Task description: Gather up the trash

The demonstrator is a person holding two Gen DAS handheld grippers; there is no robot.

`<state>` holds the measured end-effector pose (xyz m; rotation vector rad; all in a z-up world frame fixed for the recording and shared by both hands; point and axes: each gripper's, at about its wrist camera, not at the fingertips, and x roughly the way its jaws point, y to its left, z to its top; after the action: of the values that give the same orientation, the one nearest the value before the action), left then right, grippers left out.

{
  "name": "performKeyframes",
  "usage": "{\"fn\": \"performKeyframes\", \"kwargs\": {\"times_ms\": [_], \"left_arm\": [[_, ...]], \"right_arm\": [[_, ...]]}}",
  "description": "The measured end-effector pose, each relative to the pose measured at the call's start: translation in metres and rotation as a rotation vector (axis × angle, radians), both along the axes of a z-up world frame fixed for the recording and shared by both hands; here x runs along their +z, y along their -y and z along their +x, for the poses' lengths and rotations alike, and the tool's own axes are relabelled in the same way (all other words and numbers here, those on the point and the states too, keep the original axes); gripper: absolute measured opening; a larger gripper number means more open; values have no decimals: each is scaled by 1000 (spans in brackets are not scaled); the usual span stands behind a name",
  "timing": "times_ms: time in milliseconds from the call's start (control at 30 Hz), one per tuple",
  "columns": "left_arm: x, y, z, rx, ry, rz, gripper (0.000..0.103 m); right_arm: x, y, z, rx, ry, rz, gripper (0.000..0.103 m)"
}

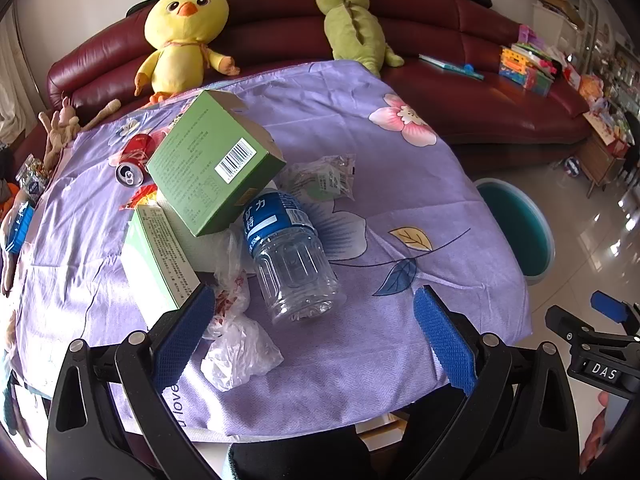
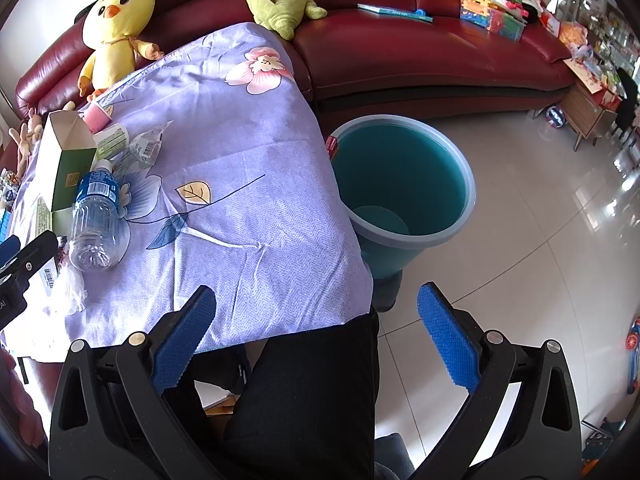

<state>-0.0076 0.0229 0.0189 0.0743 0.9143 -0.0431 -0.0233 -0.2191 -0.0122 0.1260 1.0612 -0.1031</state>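
Trash lies on a table under a purple flowered cloth (image 1: 400, 200): an empty clear water bottle (image 1: 292, 256) with a blue label, a green carton (image 1: 212, 160), a second pale green box (image 1: 156, 256), a crumpled plastic bag (image 1: 236, 344), a red can (image 1: 134, 158) and a clear wrapper (image 1: 324, 178). My left gripper (image 1: 314, 340) is open and empty just short of the bottle and bag. My right gripper (image 2: 316, 336) is open and empty over the table's near right corner. A teal bin (image 2: 400, 188) stands on the floor right of the table; the bottle (image 2: 94, 220) lies at left.
A dark red sofa (image 1: 460, 80) runs behind the table with a yellow chick plush (image 1: 180, 36), a green plush (image 1: 352, 28) and books. The right gripper's tip (image 1: 608, 308) shows in the left wrist view. Glossy tile floor (image 2: 540, 240) lies to the right.
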Motion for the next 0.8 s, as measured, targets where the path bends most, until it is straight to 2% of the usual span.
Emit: {"fn": "performKeyframes", "kwargs": {"times_ms": [800], "left_arm": [[-14, -9, 3, 9, -37, 4, 99]], "right_arm": [[-15, -6, 7, 19, -36, 24, 97]]}}
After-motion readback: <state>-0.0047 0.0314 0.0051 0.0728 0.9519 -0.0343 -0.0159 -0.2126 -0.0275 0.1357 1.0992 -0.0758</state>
